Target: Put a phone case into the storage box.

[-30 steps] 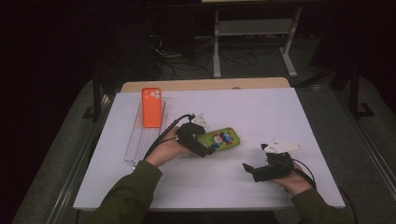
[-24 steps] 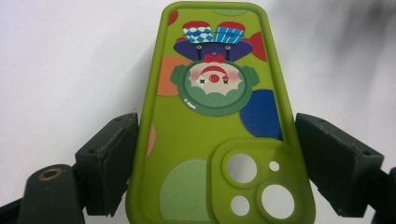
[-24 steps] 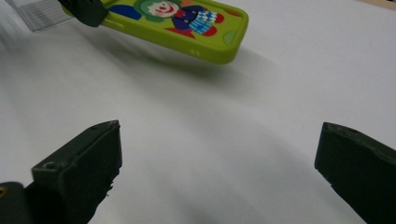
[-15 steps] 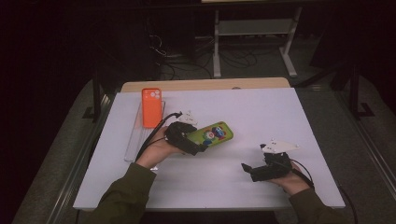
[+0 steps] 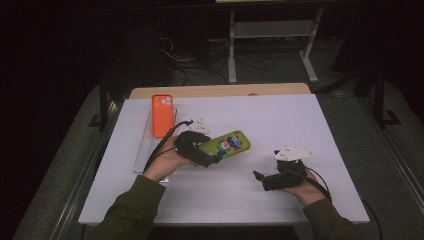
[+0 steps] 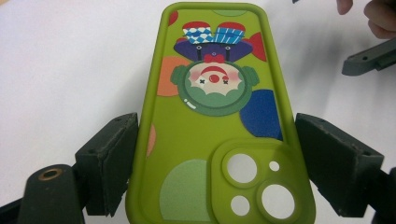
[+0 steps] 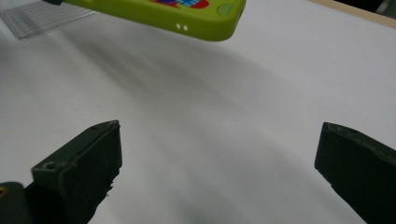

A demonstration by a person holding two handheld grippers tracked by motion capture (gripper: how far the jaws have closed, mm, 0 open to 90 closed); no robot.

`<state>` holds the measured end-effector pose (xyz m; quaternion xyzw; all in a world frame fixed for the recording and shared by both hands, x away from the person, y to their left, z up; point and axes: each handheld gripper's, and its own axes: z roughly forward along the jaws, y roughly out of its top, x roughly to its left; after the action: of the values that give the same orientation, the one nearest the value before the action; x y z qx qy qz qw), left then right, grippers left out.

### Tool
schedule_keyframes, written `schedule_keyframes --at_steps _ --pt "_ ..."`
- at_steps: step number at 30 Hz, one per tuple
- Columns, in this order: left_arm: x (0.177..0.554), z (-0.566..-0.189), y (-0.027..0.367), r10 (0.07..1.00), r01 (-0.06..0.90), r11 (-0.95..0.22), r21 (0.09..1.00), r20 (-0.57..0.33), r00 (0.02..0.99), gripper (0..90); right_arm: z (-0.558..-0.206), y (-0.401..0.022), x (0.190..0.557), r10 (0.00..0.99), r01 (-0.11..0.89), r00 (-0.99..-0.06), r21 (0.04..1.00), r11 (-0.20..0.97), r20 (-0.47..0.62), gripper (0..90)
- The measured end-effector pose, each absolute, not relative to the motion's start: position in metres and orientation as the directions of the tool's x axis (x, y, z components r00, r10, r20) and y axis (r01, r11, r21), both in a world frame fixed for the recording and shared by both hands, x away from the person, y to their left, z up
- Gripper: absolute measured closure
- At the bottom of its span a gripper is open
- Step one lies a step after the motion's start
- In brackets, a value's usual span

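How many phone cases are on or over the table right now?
2. The orange phone case rests on the clear tray at the table's far left; the green phone case is held in the left tongs.

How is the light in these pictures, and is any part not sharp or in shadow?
High view: dark room, white table bright. Left gripper view: green phone case sharp, evenly lit. Right gripper view: the case throws a soft shadow on the table; near jaws slightly blurred.

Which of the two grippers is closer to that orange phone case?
Left. The left gripper, clamped on the green phone case, sits just right of the orange phone case; the right gripper lies farther right, nearer the person.
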<state>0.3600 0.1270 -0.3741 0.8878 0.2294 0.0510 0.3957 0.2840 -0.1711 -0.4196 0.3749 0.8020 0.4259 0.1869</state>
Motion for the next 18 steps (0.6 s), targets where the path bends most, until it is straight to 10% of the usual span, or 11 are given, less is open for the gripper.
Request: schedule_keyframes --at_steps 18 --pt "0.358 -0.371 0.126 0.439 0.355 -0.59 0.725 -0.081 0.895 16.2 -0.412 -0.149 0.305 0.731 0.405 -0.682 0.83 0.384 -0.006 0.1"
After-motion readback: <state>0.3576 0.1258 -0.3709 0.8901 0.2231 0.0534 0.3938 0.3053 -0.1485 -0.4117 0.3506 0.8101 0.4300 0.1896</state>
